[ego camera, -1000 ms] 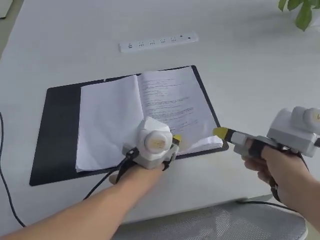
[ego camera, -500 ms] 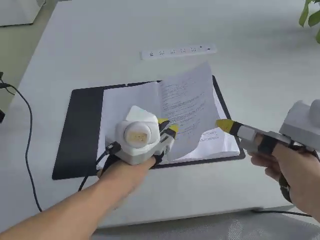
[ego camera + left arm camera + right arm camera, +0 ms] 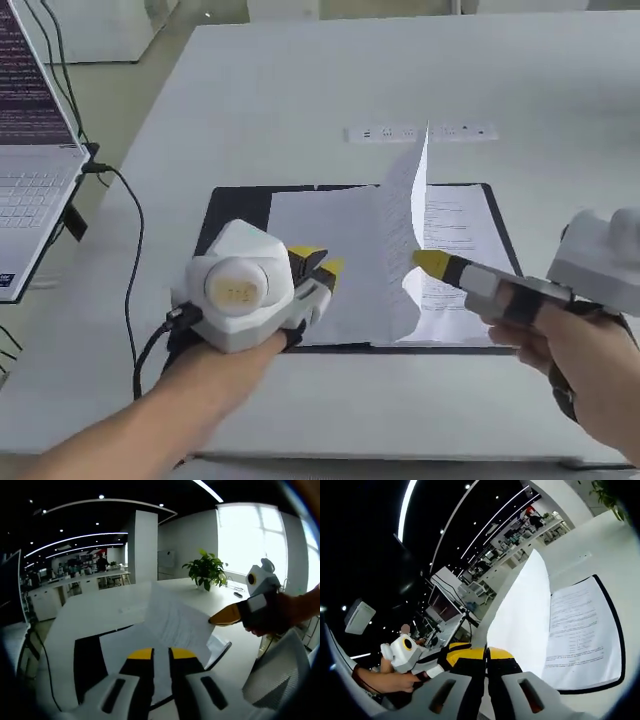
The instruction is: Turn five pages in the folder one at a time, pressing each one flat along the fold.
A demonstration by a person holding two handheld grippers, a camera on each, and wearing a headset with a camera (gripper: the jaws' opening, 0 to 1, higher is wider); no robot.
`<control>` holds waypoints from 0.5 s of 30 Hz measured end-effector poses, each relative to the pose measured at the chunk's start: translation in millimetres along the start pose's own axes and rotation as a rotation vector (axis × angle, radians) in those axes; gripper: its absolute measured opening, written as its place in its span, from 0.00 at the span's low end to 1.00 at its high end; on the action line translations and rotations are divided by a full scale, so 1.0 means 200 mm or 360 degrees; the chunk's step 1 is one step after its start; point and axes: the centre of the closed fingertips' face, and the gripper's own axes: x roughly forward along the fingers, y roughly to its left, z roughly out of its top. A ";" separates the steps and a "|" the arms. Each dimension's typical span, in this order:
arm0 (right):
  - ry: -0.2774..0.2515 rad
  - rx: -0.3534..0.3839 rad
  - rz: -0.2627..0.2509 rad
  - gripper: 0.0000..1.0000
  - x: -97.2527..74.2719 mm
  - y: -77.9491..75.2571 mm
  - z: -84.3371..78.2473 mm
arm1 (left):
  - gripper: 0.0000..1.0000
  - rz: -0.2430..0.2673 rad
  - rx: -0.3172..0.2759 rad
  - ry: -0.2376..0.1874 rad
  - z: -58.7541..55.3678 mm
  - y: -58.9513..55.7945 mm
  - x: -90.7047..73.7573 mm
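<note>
A black folder (image 3: 235,215) lies open on the white table. One printed page (image 3: 405,210) stands nearly upright over the fold. My right gripper (image 3: 428,263) is shut on this page's lower edge, as its own view shows, where the page (image 3: 525,615) rises from the jaws of the right gripper (image 3: 486,652). My left gripper (image 3: 318,262) hovers over the left-hand sheets, jaws shut with nothing between them. In the left gripper view the left gripper (image 3: 161,654) points at the lifted page (image 3: 175,620), with the right gripper (image 3: 225,616) at its edge.
A white power strip (image 3: 420,132) lies behind the folder. An open laptop (image 3: 25,150) sits at the far left, and a black cable (image 3: 130,260) runs along the table's left side. A potted plant (image 3: 205,570) stands at a far corner.
The page has risen from a shallow lift to nearly upright over the fold, carried leftward by my right gripper. My left gripper has drawn back to the left.
</note>
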 end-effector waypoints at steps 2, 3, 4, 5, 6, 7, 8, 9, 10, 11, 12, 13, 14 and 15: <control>0.0038 -0.0010 0.0014 0.00 0.05 0.03 -0.03 | 0.10 0.0023 0.0002 0.0001 -0.01 0.03 -0.04; 0.0051 -0.0010 0.0022 0.00 0.07 0.04 -0.04 | 0.10 0.0045 -0.0011 0.0006 -0.03 0.07 -0.07; 0.0065 -0.0011 0.0035 0.00 0.10 0.06 -0.06 | 0.09 0.0054 -0.0015 0.0007 -0.04 0.08 -0.09; 0.0078 -0.0013 0.0039 0.00 0.12 0.07 -0.07 | 0.09 0.0063 -0.0016 0.0009 -0.05 0.10 -0.11; 0.0105 -0.0019 0.0042 0.00 0.15 0.08 -0.10 | 0.09 0.0074 -0.0019 0.0014 -0.06 0.11 -0.12; 0.0119 -0.0024 0.0040 0.00 0.17 0.08 -0.11 | 0.09 0.0088 -0.0026 0.0020 -0.07 0.14 -0.15; 0.0129 -0.0023 0.0047 0.00 0.19 0.09 -0.12 | 0.09 0.0098 -0.0033 0.0020 -0.08 0.15 -0.16; 0.0153 -0.0025 0.0051 0.00 0.22 0.10 -0.14 | 0.09 0.0110 -0.0041 0.0020 -0.09 0.16 -0.17; 0.0170 -0.0029 0.0051 0.00 0.24 0.10 -0.16 | 0.09 0.0123 -0.0051 0.0021 -0.10 0.18 -0.19; 0.0181 -0.0031 0.0048 0.00 0.26 0.10 -0.17 | 0.09 0.0130 -0.0052 0.0028 -0.11 0.20 -0.20; 0.0190 -0.0026 0.0051 0.00 0.28 0.10 -0.19 | 0.09 0.0139 -0.0052 0.0033 -0.12 0.21 -0.21; 0.0207 -0.0022 0.0052 0.00 0.30 0.10 -0.20 | 0.09 0.0150 -0.0056 0.0033 -0.12 0.22 -0.23; 0.0218 -0.0026 0.0051 0.00 0.32 0.11 -0.21 | 0.09 0.0156 -0.0065 0.0035 -0.13 0.23 -0.23; 0.0238 -0.0029 0.0054 0.00 0.34 0.11 -0.23 | 0.09 0.0162 -0.0072 0.0038 -0.14 0.24 -0.24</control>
